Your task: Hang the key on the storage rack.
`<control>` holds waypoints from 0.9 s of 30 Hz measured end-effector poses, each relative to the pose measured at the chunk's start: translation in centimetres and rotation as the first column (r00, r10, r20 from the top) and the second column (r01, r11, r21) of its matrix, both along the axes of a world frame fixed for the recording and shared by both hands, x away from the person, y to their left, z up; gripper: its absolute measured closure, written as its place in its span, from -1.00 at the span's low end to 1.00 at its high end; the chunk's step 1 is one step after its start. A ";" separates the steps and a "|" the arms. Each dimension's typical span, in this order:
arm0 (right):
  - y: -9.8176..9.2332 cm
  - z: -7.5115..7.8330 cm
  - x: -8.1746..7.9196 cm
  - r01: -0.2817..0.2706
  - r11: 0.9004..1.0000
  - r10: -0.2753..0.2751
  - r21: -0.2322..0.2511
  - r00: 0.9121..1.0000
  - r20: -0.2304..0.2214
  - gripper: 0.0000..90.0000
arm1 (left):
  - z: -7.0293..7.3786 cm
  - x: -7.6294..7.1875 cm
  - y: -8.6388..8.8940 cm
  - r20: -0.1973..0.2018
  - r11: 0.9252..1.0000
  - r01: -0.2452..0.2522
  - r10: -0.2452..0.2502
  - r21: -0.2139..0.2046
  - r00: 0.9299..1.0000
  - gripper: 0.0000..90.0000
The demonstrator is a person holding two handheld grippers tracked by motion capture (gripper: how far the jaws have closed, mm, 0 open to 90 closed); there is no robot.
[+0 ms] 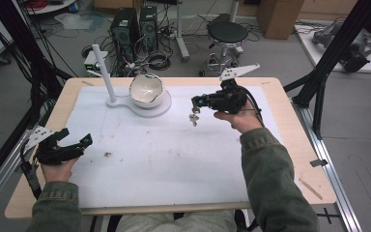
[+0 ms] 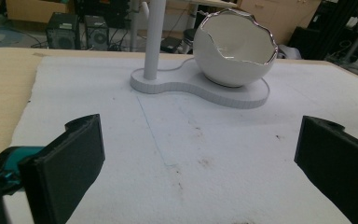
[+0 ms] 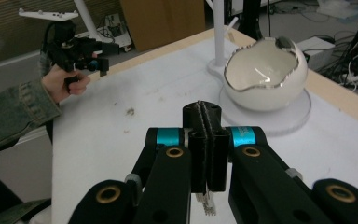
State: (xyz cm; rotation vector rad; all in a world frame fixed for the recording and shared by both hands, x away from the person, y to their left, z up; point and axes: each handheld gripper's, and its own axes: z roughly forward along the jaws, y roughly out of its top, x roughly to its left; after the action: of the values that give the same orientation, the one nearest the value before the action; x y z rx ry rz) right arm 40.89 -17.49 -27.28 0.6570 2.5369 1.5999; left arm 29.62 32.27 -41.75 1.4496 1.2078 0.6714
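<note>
Left tongs (image 1: pixel 75 143): held low at the counter's left edge, well left of and nearer the person than the bowl (image 1: pixel 146 90). The jaws are spread wide with nothing between them, as seen in the left gripper view, where bare mat (image 2: pixel 205 154) lies in the gap.

Stand (image 1: pixel 140 104): a white base with an upright post (image 1: pixel 103 72) at its left end. The bowl, shaped like a cracked eggshell with a silvered rim, is seated on the base's right end.

Trinket (image 1: pixel 193 118): a small metallic piece is seen hanging below the right tongs, just right of the bowl and above the mat. What it is cannot be told; it is too small.

Right tongs (image 1: pixel 194 102): the jaws are pressed together on the trinket's top, with its lower end showing beneath them in the right gripper view (image 3: pixel 206 203).

Relation: the trinket is pinched at the tips only and dangles freely, clear of the bowl and the mat.

Risk, slip: so small a hold at the jaw tips could be lost if the grip is eased too soon, and the trinket would be dropped short of the bowl.

Risk, knock: the bowl's jagged rim could be struck by the jaws on approach, and the bowl tipped off its base.

Risk, swing: the hanging piece could be caught on the rim.
</note>
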 end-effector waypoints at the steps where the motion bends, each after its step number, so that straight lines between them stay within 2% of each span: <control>1: 0.6 0.3 0.2 -0.010 1.000 0.010 0.000 1.000 0.004 1.00 | 0.0 0.0 0.0 0.000 1.000 -0.001 0.001 -0.003 1.000 -0.96; 7: 4.2 1.4 1.7 -0.050 0.999 0.050 -0.004 0.999 0.011 1.00 | 0.0 0.1 0.0 0.003 1.000 0.001 -0.001 -0.009 1.000 -0.96; 14: 7.4 1.7 3.2 -0.075 0.997 0.075 -0.006 0.997 0.009 1.00 | -0.1 0.2 0.1 0.003 1.000 0.006 -0.005 -0.014 1.000 -0.96; 19: 9.2 2.1 4.0 -0.096 0.995 0.096 0.002 0.995 -0.004 1.00 | -0.1 0.2 0.1 0.006 1.000 0.005 -0.005 -0.022 1.000 -0.96; 21: 9.9 2.4 4.4 -0.104 0.994 0.104 -0.015 0.995 0.004 1.00 | -0.1 0.2 0.1 0.005 1.000 0.006 -0.006 -0.022 1.000 -0.96; 24: 10.7 2.9 5.2 -0.111 0.994 0.111 -0.003 0.994 0.008 1.00 | -0.1 0.3 0.1 0.004 1.000 0.009 -0.008 -0.027 1.000 -0.96; 27: 11.8 3.5 5.7 -0.116 0.993 0.116 -0.009 0.993 0.014 1.00 | -0.2 0.4 0.0 0.002 1.000 0.011 -0.011 -0.026 1.000 -0.96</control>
State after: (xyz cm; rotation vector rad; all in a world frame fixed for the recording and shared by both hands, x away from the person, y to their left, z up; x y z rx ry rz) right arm 46.59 -5.70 -23.79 0.5028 2.6144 1.6210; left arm 30.01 32.30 -41.94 1.4330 1.2022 0.6471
